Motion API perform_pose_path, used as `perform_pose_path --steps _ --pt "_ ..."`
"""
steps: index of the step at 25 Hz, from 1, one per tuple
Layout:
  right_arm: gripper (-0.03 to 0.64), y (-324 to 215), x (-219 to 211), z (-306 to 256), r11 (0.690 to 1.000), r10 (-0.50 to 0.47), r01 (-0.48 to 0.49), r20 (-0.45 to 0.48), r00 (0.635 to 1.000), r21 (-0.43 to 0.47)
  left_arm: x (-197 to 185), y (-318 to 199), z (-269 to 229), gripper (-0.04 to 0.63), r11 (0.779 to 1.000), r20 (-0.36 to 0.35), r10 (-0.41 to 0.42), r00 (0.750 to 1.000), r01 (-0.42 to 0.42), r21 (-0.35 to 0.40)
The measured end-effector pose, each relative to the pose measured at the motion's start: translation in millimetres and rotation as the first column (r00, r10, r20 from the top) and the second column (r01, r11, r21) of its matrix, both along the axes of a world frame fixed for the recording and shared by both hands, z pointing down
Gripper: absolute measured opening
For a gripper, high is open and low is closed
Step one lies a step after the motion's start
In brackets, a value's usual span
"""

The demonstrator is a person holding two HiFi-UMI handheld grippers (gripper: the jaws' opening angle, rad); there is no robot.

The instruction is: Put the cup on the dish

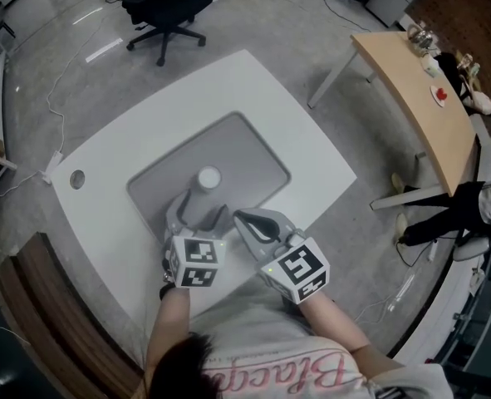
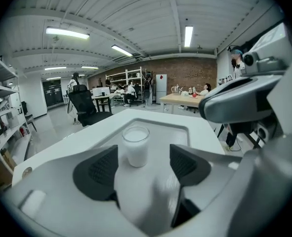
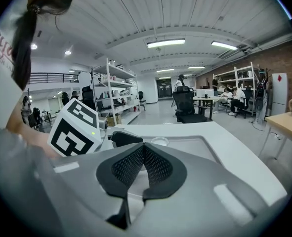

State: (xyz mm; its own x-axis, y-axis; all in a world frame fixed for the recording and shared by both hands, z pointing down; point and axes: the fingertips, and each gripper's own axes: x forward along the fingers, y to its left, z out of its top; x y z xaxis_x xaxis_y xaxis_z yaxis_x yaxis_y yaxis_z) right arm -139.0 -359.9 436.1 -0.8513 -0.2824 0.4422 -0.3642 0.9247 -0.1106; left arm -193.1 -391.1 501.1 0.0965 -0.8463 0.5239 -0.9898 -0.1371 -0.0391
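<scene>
A white cup [image 1: 208, 179] stands upright on the grey dish [image 1: 253, 152], a shallow rectangular tray set on the white table [image 1: 145, 131]. In the left gripper view the cup [image 2: 136, 144] sits just beyond the fingertips, in line with the gap, and neither pad touches it. My left gripper [image 1: 197, 209] [image 2: 143, 164] is open, close behind the cup on the near side. My right gripper [image 1: 257, 223] [image 3: 143, 169] is beside it on the right, shut with nothing between its pads. In the right gripper view only the cup's rim [image 3: 159, 141] shows.
A round hole [image 1: 77, 178] is in the table's left corner. A black office chair [image 1: 166, 7] stands beyond the table. A wooden table [image 1: 411, 98] with small items is at the right, with a seated person beside it. A dark wooden ledge [image 1: 29, 306] runs at the lower left.
</scene>
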Motion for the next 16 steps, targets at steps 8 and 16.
perform_pose_path --steps 8,16 --pt "0.000 14 -3 -16 0.999 0.011 -0.013 0.043 0.999 0.049 -4 30 -41 -0.002 0.991 0.010 -0.052 0.999 0.050 0.120" --pt "0.000 32 -4 -27 0.997 0.007 -0.012 0.061 0.998 0.081 2 51 -59 -0.002 0.991 -0.015 -0.023 1.000 0.025 0.132"
